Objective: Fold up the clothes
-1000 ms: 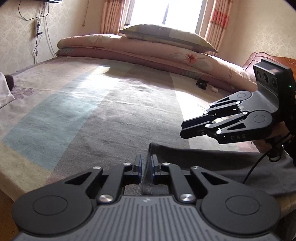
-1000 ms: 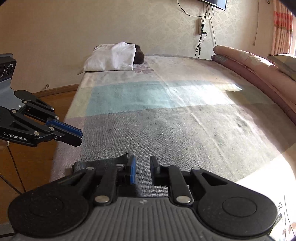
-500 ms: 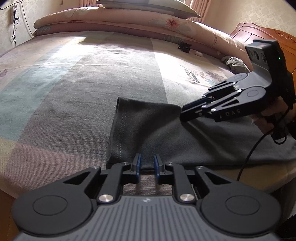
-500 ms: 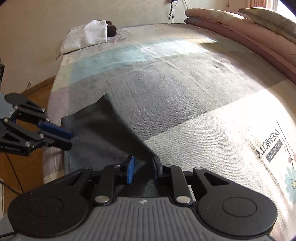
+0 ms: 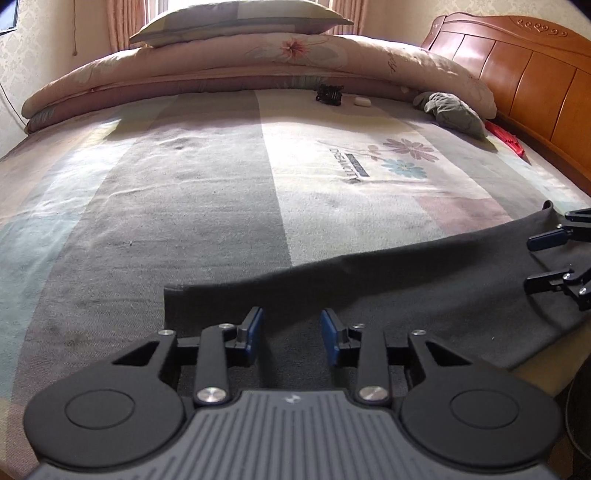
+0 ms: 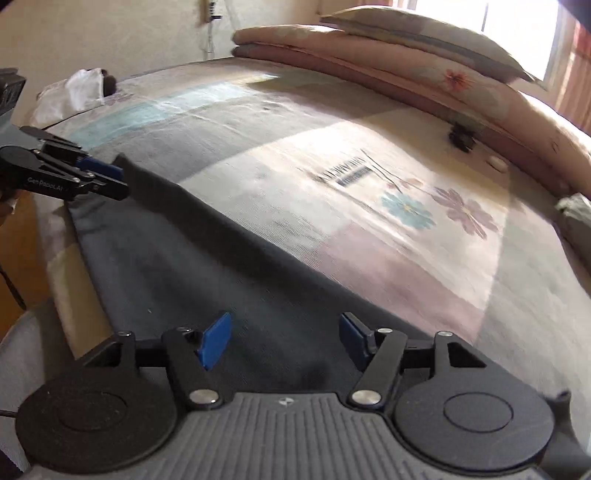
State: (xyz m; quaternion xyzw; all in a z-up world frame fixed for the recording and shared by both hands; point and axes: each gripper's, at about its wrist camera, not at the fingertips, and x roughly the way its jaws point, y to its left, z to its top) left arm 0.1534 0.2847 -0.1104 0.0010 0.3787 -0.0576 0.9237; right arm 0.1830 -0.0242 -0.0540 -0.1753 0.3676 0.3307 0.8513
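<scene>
A dark grey garment point(image 5: 406, 291) lies flat in a long strip along the near edge of the bed point(image 5: 207, 192). My left gripper point(image 5: 291, 330) hovers over its left end. Its jaws are opening, and the blue pads stand apart with only cloth lying beneath them. My right gripper point(image 6: 284, 338) is over the garment point(image 6: 207, 266) at its other end. Its jaws are opening wide and nothing is pinched between them. Each gripper shows in the other's view: the right gripper point(image 5: 535, 262) at the far right edge, the left gripper point(image 6: 110, 181) at the garment's far corner.
A folded pink quilt point(image 5: 258, 62) with a pillow point(image 5: 236, 18) runs along the far side. A crumpled grey cloth point(image 5: 450, 110), a black clip point(image 5: 328, 94) and a red object point(image 5: 506, 142) lie near the wooden headboard point(image 5: 517, 74). White folded clothes point(image 6: 70, 96) sit at the far corner.
Both grippers moved apart along the bed edge and spread the garment into a flat strip. Both let go of the cloth: their jaws, nearly shut before, now stand apart.
</scene>
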